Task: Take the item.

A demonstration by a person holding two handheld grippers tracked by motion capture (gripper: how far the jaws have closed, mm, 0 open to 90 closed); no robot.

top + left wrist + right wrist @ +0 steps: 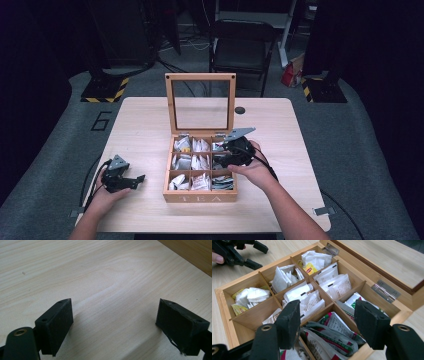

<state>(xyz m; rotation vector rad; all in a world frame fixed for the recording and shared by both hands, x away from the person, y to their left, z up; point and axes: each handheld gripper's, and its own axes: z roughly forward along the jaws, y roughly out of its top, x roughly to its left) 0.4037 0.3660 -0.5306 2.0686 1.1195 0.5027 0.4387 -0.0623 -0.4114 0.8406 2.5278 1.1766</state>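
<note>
Bamboo-coloured wood frames the tea box (200, 196) that sits open on the table (280, 125), its glass lid (200, 102) standing upright at the far edge. My right gripper (327, 322) hovers over the box's right-hand column of compartments, jaws spread wide and holding nothing. Directly below and between those jaws lie the green-and-red printed sachets (332, 337), heaped loosely in the compartment nearest the tips. Just beyond them are white paper sachets (307, 298) standing on edge, and farther off a yellow-tagged bag (310, 268).

My left gripper (115, 322) rests out on bare table, well apart from the box, jaws also released with only wood grain between them; in the right gripper view I see it (235, 252) past the far corner of the box.

These sachets look feather-light, thin and crinkly, so I judge they will bend and slide rather than resist. I would pinch one by an upstanding edge or corner, gently, since a flat face offers nothing to bite and the paper could tear.
</note>
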